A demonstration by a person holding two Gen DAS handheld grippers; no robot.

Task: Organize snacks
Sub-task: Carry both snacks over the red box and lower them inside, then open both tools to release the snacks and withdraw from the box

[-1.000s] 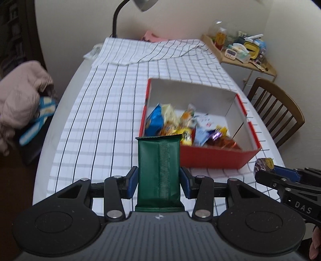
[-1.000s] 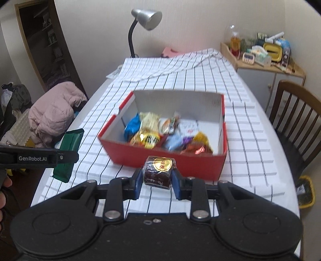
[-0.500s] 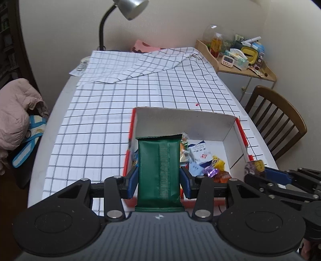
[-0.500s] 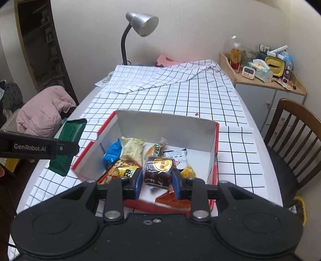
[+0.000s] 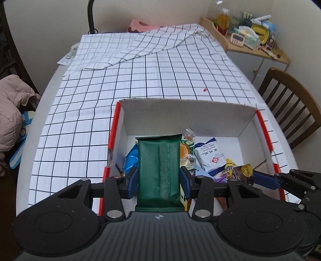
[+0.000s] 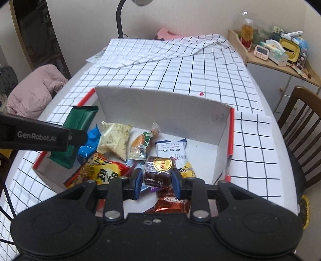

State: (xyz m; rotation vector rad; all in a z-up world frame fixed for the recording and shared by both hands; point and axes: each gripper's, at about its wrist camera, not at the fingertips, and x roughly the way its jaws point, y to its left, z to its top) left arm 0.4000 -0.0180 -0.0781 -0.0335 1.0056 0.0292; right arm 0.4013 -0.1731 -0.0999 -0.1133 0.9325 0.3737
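My left gripper (image 5: 158, 178) is shut on a long green snack packet (image 5: 158, 168), held upright over the left part of the red box (image 5: 112, 132). In the right wrist view the same green packet (image 6: 80, 128) hangs above the box's left side (image 6: 85, 98). A small brown wrapped cake with a gold sticker (image 6: 159, 171) is pinched in my right gripper (image 6: 157, 180), above the snacks in the box. That cake (image 5: 243, 173) shows at the right in the left wrist view too. Several packets lie inside, among them a white one (image 5: 209, 156) and a yellow one (image 6: 104, 173).
The box stands on a checked tablecloth (image 5: 160, 76) over a white table. A wooden chair (image 5: 291, 112) is at the right. A side shelf (image 6: 280, 52) holds bottles and a timer. A pink jacket (image 6: 36, 90) lies left of the table; a lamp stem (image 6: 120, 18) rises at the back.
Both grippers have moved forward and down, from in front of the box to above its inside, each still holding its snack.
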